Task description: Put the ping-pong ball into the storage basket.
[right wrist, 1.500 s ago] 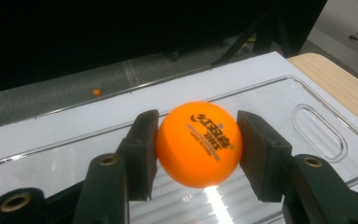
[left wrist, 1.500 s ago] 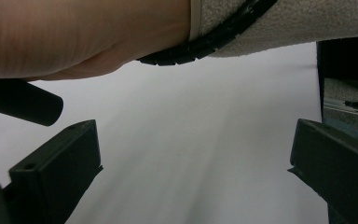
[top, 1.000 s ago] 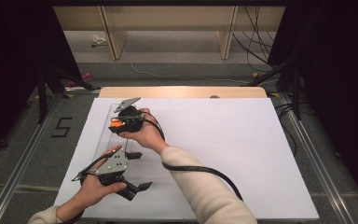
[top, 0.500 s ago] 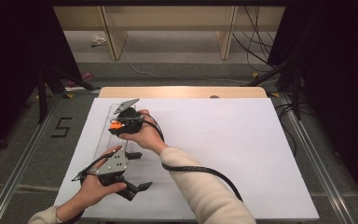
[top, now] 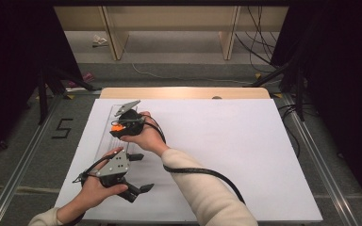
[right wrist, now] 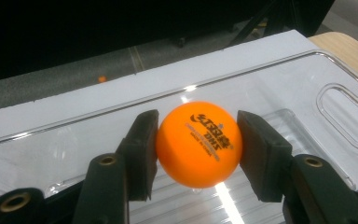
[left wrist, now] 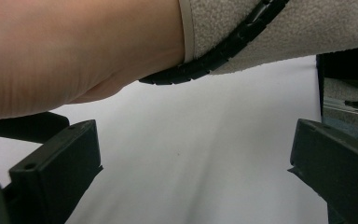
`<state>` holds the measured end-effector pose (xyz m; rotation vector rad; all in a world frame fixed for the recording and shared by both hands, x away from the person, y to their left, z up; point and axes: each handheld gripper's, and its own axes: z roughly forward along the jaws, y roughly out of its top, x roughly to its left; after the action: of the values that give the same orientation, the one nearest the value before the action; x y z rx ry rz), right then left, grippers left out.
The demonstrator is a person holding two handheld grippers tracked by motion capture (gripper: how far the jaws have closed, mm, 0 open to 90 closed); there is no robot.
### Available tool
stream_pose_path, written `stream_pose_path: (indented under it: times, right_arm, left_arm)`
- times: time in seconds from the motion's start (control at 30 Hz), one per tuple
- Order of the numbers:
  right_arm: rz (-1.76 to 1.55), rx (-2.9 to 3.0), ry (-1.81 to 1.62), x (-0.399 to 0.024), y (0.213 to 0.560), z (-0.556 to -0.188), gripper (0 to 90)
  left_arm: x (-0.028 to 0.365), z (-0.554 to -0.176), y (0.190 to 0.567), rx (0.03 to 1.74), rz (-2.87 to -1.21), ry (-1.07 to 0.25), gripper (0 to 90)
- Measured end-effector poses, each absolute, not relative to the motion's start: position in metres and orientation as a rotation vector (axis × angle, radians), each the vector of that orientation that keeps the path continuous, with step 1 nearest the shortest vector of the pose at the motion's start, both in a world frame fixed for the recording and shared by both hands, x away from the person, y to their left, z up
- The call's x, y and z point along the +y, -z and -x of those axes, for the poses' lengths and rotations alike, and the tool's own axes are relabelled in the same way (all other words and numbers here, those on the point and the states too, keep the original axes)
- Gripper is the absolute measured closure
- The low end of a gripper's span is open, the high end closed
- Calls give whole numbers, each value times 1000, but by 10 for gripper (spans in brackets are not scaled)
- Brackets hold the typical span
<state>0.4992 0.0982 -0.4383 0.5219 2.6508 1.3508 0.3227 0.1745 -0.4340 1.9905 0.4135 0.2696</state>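
Observation:
An orange table-tennis ball (right wrist: 199,144) with black print sits between the pads of my right gripper (right wrist: 198,149), which is shut on it just above a clear plastic tray (right wrist: 303,88). From above, the ball (top: 117,126) peeks out orange under the right gripper (top: 122,128) over the tray (top: 107,123) at the left of the white board. My left gripper (top: 139,173) rests nearer the front edge, its jaws wide open with only bare white board between them. In the left gripper view the right forearm's sleeve (left wrist: 284,28) and cable (left wrist: 214,60) cross overhead.
A white board (top: 226,150) covers the table, with a wooden strip (top: 184,92) along its far edge. Metal rails (top: 311,146) run along both sides. Dark curtains, shelving legs and loose cables stand beyond the far end.

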Motion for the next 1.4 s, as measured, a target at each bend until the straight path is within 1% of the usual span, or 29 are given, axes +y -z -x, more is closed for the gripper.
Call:
stream_pose_path:
  times: [1.27, 1.33, 1.4]
  right_arm:
    - [-521, 2683, -1313, 100, 447, -500, 509]
    - [-520, 2683, -1312, 100, 447, -500, 498]
    - [-522, 2678, -1316, 100, 447, -500, 467]
  left_arm:
    - [174, -323, 434, 413, -1991, -268, 12]
    - [174, -323, 434, 413, -1991, -268, 12]
    - [174, -323, 434, 413, -1991, -268, 12]
